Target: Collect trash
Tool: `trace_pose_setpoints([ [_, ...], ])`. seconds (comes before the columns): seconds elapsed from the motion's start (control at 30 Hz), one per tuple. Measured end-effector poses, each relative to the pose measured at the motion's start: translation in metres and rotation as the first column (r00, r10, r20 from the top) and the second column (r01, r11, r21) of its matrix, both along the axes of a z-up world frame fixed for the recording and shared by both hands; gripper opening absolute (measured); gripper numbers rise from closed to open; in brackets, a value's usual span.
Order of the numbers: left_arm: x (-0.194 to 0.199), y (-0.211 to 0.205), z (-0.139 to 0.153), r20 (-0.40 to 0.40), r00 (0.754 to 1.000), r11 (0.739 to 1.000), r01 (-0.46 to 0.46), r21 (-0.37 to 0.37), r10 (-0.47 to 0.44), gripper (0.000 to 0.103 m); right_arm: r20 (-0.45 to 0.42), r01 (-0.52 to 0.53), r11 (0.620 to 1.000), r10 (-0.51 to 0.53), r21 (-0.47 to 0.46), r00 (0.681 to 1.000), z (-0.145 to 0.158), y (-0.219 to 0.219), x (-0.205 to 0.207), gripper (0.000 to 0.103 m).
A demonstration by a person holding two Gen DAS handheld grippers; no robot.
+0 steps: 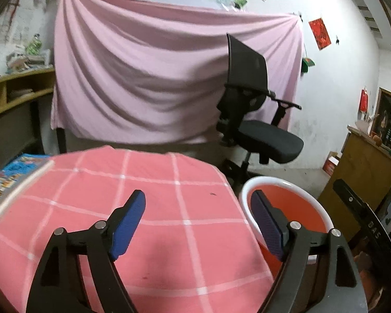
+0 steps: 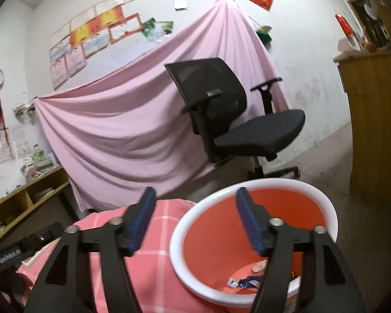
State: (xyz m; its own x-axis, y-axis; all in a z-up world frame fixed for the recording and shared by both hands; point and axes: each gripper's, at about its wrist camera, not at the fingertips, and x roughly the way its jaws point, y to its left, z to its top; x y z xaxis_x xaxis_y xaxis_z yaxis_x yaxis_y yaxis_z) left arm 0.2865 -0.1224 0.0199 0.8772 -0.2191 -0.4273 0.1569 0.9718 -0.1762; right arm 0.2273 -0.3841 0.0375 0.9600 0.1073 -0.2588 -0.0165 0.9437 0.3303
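Note:
An orange bin with a white rim stands beside the pink checked table. Trash lies at its bottom: a blue and white wrapper and a pale scrap. My right gripper is open and empty, held above the table edge and the bin's mouth. In the left wrist view my left gripper is open and empty over the table, with the bin to its right. No trash shows on the table.
A colourful book lies at the table's left edge. A black office chair stands behind the bin before a pink hung sheet. Wooden shelves stand left, a wooden cabinet right. The other gripper's body shows at right.

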Motion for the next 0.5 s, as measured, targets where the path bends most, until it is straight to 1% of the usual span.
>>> trace_pose_setpoints([
  [0.17,-0.017,0.016,0.005,0.016,1.0,1.0,-0.006,-0.005,0.006,0.079,0.035,-0.032,0.999,0.033,-0.032,0.999,0.007,0.015,-0.012,0.083],
  [0.2,-0.022,0.02,0.005,0.021,1.0,1.0,-0.01,-0.005,0.01,0.079,0.044,-0.034,0.999,0.036,-0.038,0.998,0.009,0.017,-0.015,0.084],
  [0.23,-0.025,0.024,0.006,0.029,1.0,1.0,-0.013,-0.005,0.013,0.081,0.052,-0.037,0.998,0.039,-0.041,0.998,0.01,0.019,-0.019,0.085],
  [0.27,-0.029,0.027,0.007,0.036,0.999,1.0,-0.017,-0.006,0.018,0.091,0.062,-0.039,0.998,0.042,-0.044,0.997,0.011,0.02,-0.021,0.087],
  [0.3,-0.034,0.031,0.007,0.047,0.998,1.0,-0.029,-0.01,0.029,0.095,0.07,-0.038,0.998,0.041,-0.047,0.997,0.012,0.022,-0.024,0.089],
  [0.33,-0.038,0.034,0.008,0.057,0.998,0.999,-0.039,-0.015,0.04,0.1,0.08,-0.035,0.998,0.039,-0.049,0.996,0.013,0.024,-0.027,0.093],
  [0.37,-0.044,0.039,0.009,0.075,0.996,0.998,-0.054,-0.029,0.056,0.1,0.09,-0.033,0.998,0.037,-0.051,0.995,0.014,0.026,-0.029,0.098],
  [0.5,-0.055,0.056,0.008,0.083,0.994,0.995,-0.072,-0.066,0.078,0.1,0.132,-0.042,0.997,0.049,-0.057,0.99,0.017,0.032,-0.039,0.101],
])
